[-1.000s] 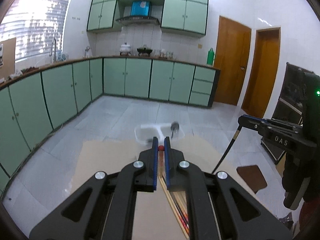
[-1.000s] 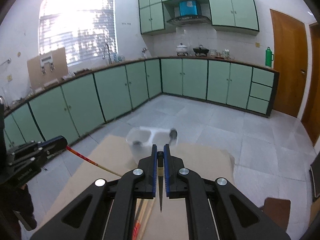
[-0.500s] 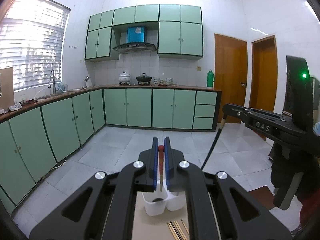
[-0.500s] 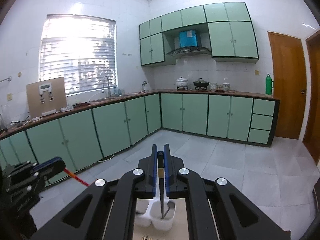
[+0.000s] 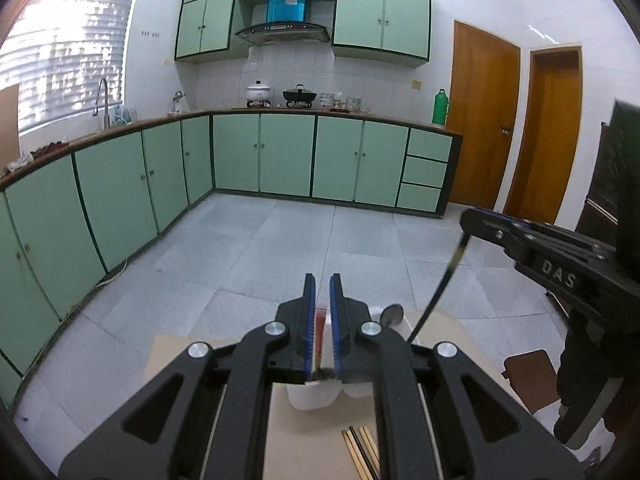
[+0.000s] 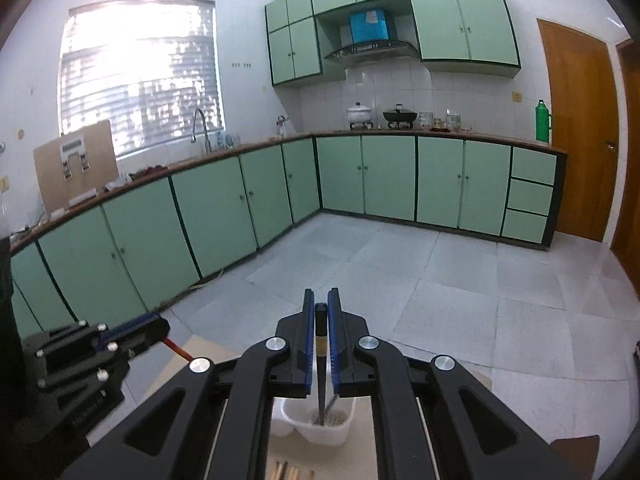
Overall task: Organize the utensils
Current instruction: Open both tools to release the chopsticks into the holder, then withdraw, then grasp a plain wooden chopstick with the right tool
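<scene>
My left gripper (image 5: 320, 292) is shut on a red chopstick (image 5: 319, 330) that points down into the left cup of the white two-cup holder (image 5: 312, 398). My right gripper (image 6: 318, 306) is shut on a black chopstick (image 6: 321, 354) whose tip reaches into the right cup of the holder (image 6: 320, 428). A metal spoon (image 5: 391, 314) stands in the right cup. The right gripper also shows in the left wrist view (image 5: 468, 222), and the left gripper shows in the right wrist view (image 6: 160, 326). More chopsticks (image 5: 360, 454) lie on the table in front of the holder.
The holder stands on a tan cardboard-covered table (image 5: 304, 440) whose far edge is just behind it. A brown stool (image 5: 532, 380) stands at the right. Beyond are a grey tiled floor and green kitchen cabinets (image 5: 280, 156).
Both grippers have tilted down from a level view toward the holder. The two chopsticks now hang with their tips lowered into the cups.
</scene>
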{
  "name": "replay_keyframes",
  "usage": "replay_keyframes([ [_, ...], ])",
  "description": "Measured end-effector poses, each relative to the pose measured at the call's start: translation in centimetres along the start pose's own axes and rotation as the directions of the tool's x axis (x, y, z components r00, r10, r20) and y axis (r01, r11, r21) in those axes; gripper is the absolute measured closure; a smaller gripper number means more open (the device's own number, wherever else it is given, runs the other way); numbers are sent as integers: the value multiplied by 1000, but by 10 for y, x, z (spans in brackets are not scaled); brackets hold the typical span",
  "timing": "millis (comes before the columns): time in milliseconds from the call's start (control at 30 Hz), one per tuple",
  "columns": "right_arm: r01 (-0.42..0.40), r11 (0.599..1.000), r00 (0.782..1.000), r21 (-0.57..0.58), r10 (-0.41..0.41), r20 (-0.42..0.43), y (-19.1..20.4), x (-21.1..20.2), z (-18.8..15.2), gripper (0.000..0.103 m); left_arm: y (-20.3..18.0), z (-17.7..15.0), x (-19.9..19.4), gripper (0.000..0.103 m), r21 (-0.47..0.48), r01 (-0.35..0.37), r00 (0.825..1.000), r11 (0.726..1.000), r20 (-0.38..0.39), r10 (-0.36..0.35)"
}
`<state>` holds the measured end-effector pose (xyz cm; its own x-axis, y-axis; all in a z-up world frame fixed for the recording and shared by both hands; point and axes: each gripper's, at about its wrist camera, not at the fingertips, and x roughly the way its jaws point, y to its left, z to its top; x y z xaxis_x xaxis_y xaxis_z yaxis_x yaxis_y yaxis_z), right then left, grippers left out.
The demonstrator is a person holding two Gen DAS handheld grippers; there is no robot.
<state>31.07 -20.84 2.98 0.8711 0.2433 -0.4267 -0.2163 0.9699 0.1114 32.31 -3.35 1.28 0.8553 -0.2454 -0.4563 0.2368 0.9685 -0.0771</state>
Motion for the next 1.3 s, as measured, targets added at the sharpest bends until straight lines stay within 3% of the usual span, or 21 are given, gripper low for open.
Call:
replay_keyframes([
  [67,13,1000,1000,8,-13,3,-3,-10,-9,81,4,-7,-10,75,-8,-2,1000,1000,15,2],
  [233,43,998,999,34,-43,-4,-10,-44,-48,58,6,-40,-43,66,-18,1,1000,1000,22,0],
  [400,73,994,996,75,-69,-57,-12,-74,-120,47,3,-100,-70,59,-26,-24,1000,999,-14,24],
  [600,112,986,982,120,-92,-165,-2,-92,-207,47,2,-188,-75,57,-55,-63,986,996,-157,54],
  [833,134,989,958,70,-111,-263,21,-100,-272,49,-5,-263,-76,57,-27,-95,951,995,-297,82],
  [1033,92,995,936,48,-70,-346,41,-96,-299,61,-10,-285,-77,57,-13,-102,934,995,-346,91],
  [1300,74,997,914,10,-64,-400,56,-88,-309,69,-14,-286,-79,53,-32,-112,931,993,-354,93],
])
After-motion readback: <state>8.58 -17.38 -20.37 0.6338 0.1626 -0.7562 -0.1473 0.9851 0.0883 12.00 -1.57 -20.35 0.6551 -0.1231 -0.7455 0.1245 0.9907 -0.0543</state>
